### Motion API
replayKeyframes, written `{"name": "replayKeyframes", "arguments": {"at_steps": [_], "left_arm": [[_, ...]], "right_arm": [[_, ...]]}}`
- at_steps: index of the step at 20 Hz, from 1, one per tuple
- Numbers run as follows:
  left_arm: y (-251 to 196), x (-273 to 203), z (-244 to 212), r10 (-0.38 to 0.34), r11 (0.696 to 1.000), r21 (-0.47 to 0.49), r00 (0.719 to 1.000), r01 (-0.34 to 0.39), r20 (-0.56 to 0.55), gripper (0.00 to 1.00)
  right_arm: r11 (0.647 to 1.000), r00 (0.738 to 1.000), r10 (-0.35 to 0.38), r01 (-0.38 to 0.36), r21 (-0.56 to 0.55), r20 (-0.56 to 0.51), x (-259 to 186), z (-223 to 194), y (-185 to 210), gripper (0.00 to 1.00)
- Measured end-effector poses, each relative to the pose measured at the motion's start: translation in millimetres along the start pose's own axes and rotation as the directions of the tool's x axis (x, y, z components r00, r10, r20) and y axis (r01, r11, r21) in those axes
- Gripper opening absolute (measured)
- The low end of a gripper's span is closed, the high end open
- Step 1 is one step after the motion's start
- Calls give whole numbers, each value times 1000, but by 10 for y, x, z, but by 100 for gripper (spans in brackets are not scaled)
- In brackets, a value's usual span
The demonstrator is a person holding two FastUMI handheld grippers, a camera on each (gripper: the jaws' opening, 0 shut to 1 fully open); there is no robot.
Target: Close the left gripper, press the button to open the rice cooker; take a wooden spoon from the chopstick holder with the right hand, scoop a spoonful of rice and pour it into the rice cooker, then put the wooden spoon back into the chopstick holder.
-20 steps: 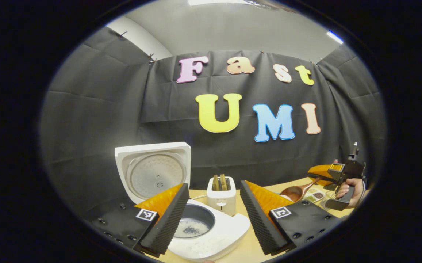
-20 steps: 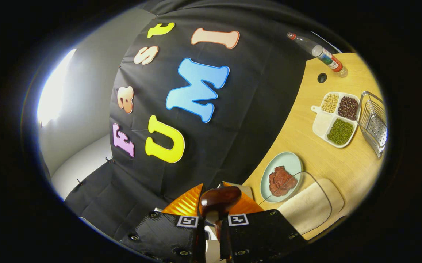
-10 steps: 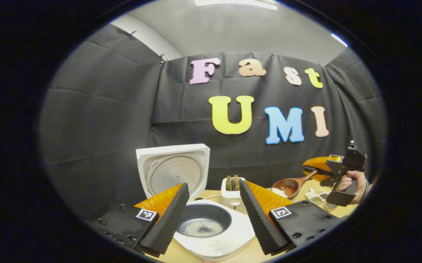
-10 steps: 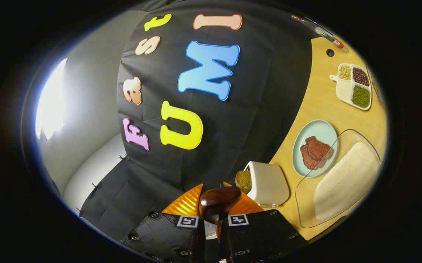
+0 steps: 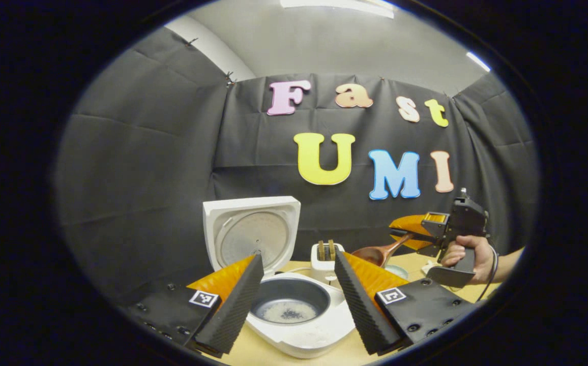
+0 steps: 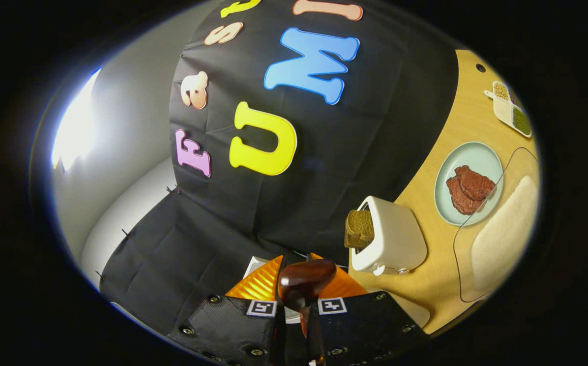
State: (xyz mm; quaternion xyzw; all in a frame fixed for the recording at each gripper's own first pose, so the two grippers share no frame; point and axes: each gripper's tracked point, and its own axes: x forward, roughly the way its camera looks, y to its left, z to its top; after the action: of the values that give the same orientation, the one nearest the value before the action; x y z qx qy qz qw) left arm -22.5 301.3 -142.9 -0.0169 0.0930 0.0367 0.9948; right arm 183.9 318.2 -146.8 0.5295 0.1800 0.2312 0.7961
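Rice cooker at the near part of the desk, directly ahead of the left gripper, lid thrown up toward the back wall and pot uncovered, a thin layer of rice with a dark speck in the bottom. Button step judged finished, then, since the lid stands open. Left gripper with fingers well apart, clamped on nothing, framing the pot on either side.

Off to the right and higher, above the desk's right part: right gripper in a hand, fingers together on the handle of the wooden spoon. Spoon's long axis roughly level, tilted a little down from gripper to bowl, bowl end toward the cooker, near the toaster standing behind the cooker. Coming move, as a judgement: bowl to travel leftward and forward past the toaster to a spot over the pot, then a roll about the handle's axis to tip the load. Right hand the one carrying out the pour; left merely nearer the pot (and possibly in the way of the path).

Left gripper view: the gap between spoon bowl and pot, plus the open lid. Right gripper view: spoon pinched in its own gripper, toaster with bread ahead, a plate with brown food, a clear tub of rice and a divided tray along the desk farther right. Rice in the spoon bowl: cannot tell.
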Motion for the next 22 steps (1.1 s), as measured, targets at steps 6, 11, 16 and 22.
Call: {"name": "replayKeyframes", "arguments": {"at_steps": [6,11,16,22], "left_arm": [[60,-88,-81,-24,1000,15,1000,24,-1,98],[171,-191,-139,-14,1000,25,1000,14,-13,97],[293,-324,-216,32,999,12,999,-32,-18,98],[369,-466,-392,66,998,-1,997,-66,-50,99]], "right_arm": [[994,997,-1,-7,-110,-79,413,-327,135,15],[960,991,-55,20,-278,-121,726,-572,105,15],[885,976,-97,-4,-465,-195,1002,-900,156,15],[733,960,-133,-72,-677,-246,1176,-1363,203,16]]}}
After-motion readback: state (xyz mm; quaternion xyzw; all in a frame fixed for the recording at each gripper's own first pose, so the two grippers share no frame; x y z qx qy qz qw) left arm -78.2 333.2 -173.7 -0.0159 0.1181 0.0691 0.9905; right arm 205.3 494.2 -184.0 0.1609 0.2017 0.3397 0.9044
